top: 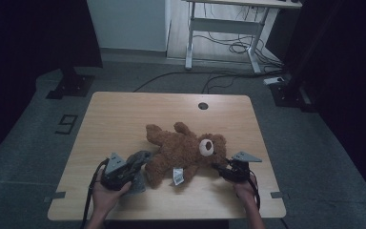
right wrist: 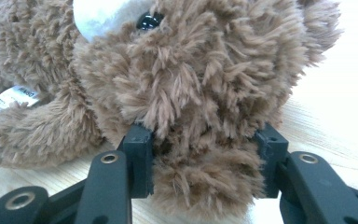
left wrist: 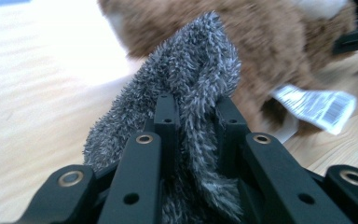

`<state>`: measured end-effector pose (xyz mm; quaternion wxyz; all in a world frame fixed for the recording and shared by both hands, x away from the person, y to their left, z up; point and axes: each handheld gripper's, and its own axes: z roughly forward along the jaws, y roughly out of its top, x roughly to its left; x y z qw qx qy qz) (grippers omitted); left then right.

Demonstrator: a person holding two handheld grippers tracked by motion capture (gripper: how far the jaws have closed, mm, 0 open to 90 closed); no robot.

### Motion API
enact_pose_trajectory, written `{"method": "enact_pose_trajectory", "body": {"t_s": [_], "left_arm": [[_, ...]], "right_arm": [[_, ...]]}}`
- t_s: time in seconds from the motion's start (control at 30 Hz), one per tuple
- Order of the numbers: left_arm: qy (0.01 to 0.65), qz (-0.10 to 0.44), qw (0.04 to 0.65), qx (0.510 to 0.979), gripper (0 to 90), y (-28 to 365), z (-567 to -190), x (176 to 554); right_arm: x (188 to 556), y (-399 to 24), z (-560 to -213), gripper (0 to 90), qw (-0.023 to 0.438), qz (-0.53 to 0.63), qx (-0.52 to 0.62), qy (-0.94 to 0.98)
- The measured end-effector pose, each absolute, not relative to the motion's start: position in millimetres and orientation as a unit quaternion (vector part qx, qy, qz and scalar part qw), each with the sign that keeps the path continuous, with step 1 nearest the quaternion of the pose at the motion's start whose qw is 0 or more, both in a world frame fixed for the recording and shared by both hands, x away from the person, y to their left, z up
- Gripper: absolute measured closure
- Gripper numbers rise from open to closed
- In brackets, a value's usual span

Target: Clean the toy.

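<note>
High view: I see the brown teddy bear (top: 183,151) lying on the wooden table (top: 124,119), its white-muzzled head toward my right gripper (top: 221,170). That gripper sits just at the head's near side, its jaws reaching into the fur. My left gripper (top: 132,168) is on the other side of the bear, just beside its lower body, with a grey fuzzy cloth (top: 140,164) bunched at its tips. A white tag (top: 177,176) hangs from the bear's near edge, between the two grippers.

Left gripper view: my jaws stand close together, pinching a fold of the grey fuzzy cloth (left wrist: 186,88), which rises in a peak ahead of them. The bear (left wrist: 270,51) lies just behind the cloth, and its tag (left wrist: 319,106) shows to the right.

Right gripper view: my jaws are set on either side of a lump of the bear's (right wrist: 200,84) head fur, pressing into it from both sides. The bear's black eye (right wrist: 148,20) is above, the tag (right wrist: 14,97) far left.
</note>
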<state>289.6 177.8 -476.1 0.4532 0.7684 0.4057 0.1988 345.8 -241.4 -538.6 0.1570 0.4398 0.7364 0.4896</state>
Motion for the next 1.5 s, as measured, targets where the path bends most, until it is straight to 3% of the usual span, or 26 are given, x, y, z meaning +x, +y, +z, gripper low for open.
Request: {"method": "enact_pose_trajectory", "body": {"t_s": [0.67,0.9,1.33,1.5], "left_arm": [[0.331,0.149,0.462,0.809,75.1,54,-485,335],[0.336,0.128,0.467,0.808,75.8,63,-497,332],[0.389,0.142,0.452,0.79,76.0,125,-505,311],[0.389,0.137,0.463,0.785,76.0,128,-497,309]], "right_arm": [[348,-241,-539,53.4,0.149,0.494,0.452,0.728],[349,-243,-541,53.9,0.145,0.491,0.444,0.736],[351,-244,-540,54.2,0.14,0.492,0.443,0.736],[348,-243,-541,54.2,0.139,0.492,0.444,0.736]]}}
